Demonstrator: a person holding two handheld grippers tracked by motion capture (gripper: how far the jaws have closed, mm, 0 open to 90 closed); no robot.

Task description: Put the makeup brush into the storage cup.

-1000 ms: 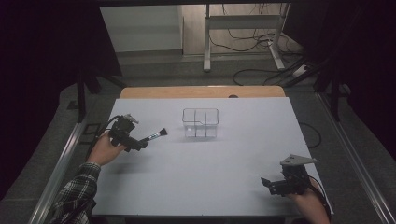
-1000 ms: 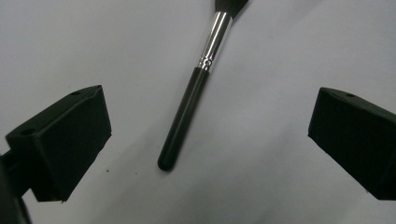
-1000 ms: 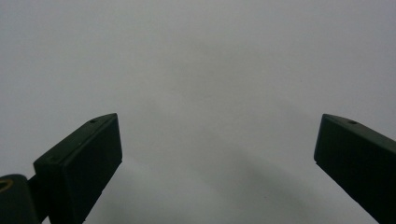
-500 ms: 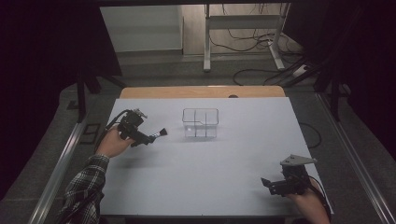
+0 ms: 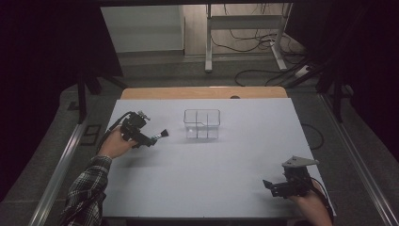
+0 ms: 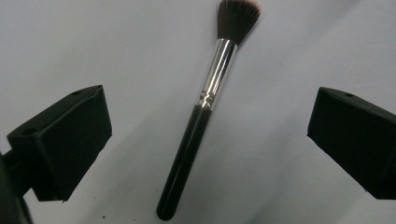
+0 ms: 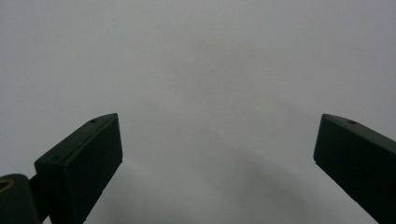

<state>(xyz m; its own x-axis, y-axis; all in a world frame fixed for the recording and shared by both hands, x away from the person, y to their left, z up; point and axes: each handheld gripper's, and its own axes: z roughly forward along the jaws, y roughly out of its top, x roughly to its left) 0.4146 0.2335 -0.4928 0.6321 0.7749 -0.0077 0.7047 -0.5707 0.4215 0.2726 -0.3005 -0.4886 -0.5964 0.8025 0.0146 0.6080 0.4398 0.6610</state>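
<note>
Left tool (image 6: 205, 130) jaws wide apart over makeup brush (image 6: 201, 116): black handle, silver ferrule, dark bristles w/ pale tips

One mark reads: a dark "9" on the floor strip (image 5: 92, 133) left of the table (nothing else legible).

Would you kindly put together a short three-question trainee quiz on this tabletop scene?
1. True or false: the left hand-held gripper is clamped on the makeup brush.
2. Which container stands beyond the brush's bristles? A) clear divided box B) metal bowl C) cardboard carton
3. Fill in: the right hand-held gripper has its jaws ____ over the bare table.

Key: 1 false; 2 A, the clear divided box; 3 open.
</note>
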